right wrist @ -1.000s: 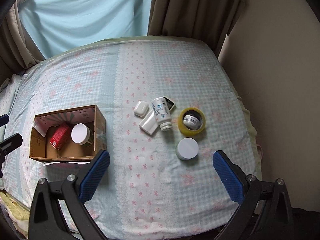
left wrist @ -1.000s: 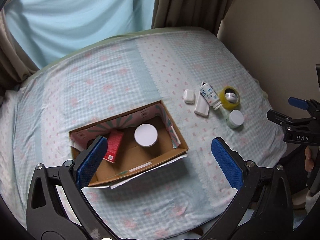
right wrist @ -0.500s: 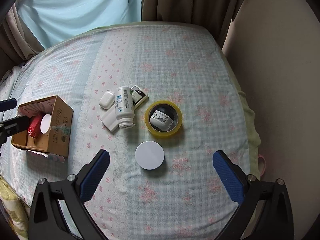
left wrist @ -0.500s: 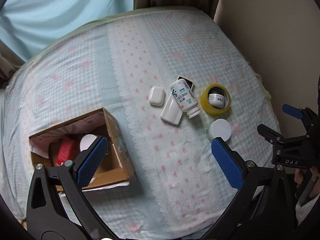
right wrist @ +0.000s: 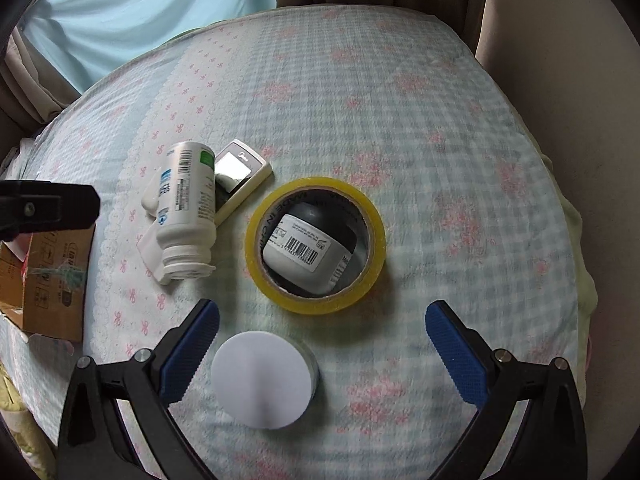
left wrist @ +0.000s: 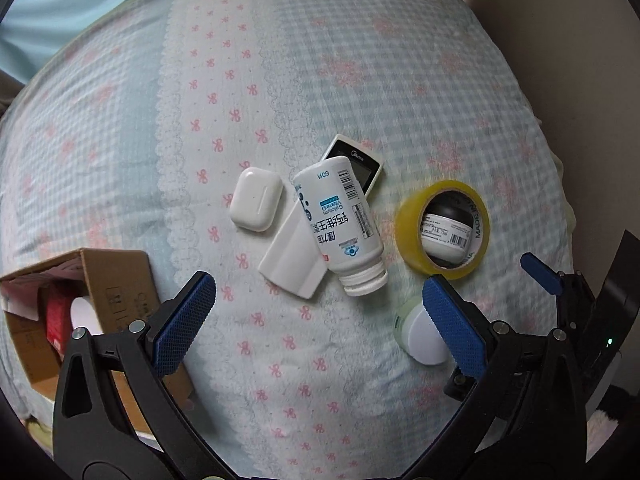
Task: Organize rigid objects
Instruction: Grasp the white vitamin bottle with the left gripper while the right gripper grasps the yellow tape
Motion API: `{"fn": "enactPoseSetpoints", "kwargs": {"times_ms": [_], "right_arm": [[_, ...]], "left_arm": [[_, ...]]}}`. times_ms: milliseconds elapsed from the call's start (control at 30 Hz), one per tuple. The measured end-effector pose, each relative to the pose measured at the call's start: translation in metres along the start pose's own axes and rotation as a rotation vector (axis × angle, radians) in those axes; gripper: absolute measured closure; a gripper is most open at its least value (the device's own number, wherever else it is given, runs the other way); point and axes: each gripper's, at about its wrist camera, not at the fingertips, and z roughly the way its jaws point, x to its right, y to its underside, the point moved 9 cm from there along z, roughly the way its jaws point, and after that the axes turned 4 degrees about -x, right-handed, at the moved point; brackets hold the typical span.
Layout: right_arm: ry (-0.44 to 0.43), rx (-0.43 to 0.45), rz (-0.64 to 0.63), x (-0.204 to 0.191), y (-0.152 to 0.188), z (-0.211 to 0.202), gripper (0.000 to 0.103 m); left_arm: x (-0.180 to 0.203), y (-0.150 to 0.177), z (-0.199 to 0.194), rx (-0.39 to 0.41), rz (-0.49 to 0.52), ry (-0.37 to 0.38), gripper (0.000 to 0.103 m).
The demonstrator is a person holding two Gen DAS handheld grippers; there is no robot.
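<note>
On the checked bedspread lie a white pill bottle (left wrist: 338, 222) on its side across a white remote (left wrist: 294, 262), a white earbud case (left wrist: 256, 199), a yellow tape roll (left wrist: 442, 230) with a small dark jar (left wrist: 446, 228) inside it, and a white-lidded jar (left wrist: 420, 334). My left gripper (left wrist: 316, 316) is open above the bottle and remote. My right gripper (right wrist: 322, 340) is open, with the white-lidded jar (right wrist: 262, 380) next to its left finger and the tape roll (right wrist: 316, 246) just beyond.
A cardboard box (left wrist: 116, 284) at the left holds a red packet (left wrist: 56, 320) and a white lid (left wrist: 86, 316). The box also shows in the right wrist view (right wrist: 52, 276). A wall and curtains border the bed on the right and far side.
Both grippers have moved right and down toward the cluster of loose objects. The box has slid to the left edge of both views. Both grippers stay open.
</note>
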Motion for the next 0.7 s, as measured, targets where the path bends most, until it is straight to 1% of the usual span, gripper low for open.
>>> {"fn": "enactPoseSetpoints", "kwargs": {"times_ms": [200, 300, 433, 500, 567, 633, 667, 700], "right_arm": [[0.02, 0.049, -0.016, -0.004, -0.002, 0.031, 0.0], [0.054, 0.083, -0.038, -0.004, -0.007, 0.039, 0.0], [0.046, 0.088, -0.052, -0.007, -0.016, 0.052, 0.0], [0.057, 0.104, -0.066, -0.007, -0.022, 0.057, 0.0], [0.065, 0.115, -0.083, -0.009, -0.029, 0.063, 0.0], [0.078, 0.131, -0.102, -0.01, -0.033, 0.066, 0.0], [0.081, 0.143, -0.111, -0.01, -0.035, 0.065, 0.0], [0.077, 0.149, -0.119, -0.01, -0.036, 0.065, 0.0]], "left_arm": [[0.006, -0.015, 0.049, -0.005, -0.012, -0.014, 0.0], [0.005, -0.02, 0.063, 0.002, -0.024, -0.023, 0.002], [0.001, -0.026, 0.08, -0.004, -0.05, -0.025, 0.003], [0.002, -0.029, 0.085, 0.001, -0.05, -0.023, 0.004], [0.003, -0.03, 0.09, 0.002, -0.042, -0.032, 0.008], [0.004, -0.03, 0.096, -0.005, -0.034, -0.04, 0.018], [0.004, -0.03, 0.098, -0.009, -0.034, -0.037, 0.02], [0.005, -0.03, 0.099, -0.01, -0.035, -0.028, 0.025]]}}
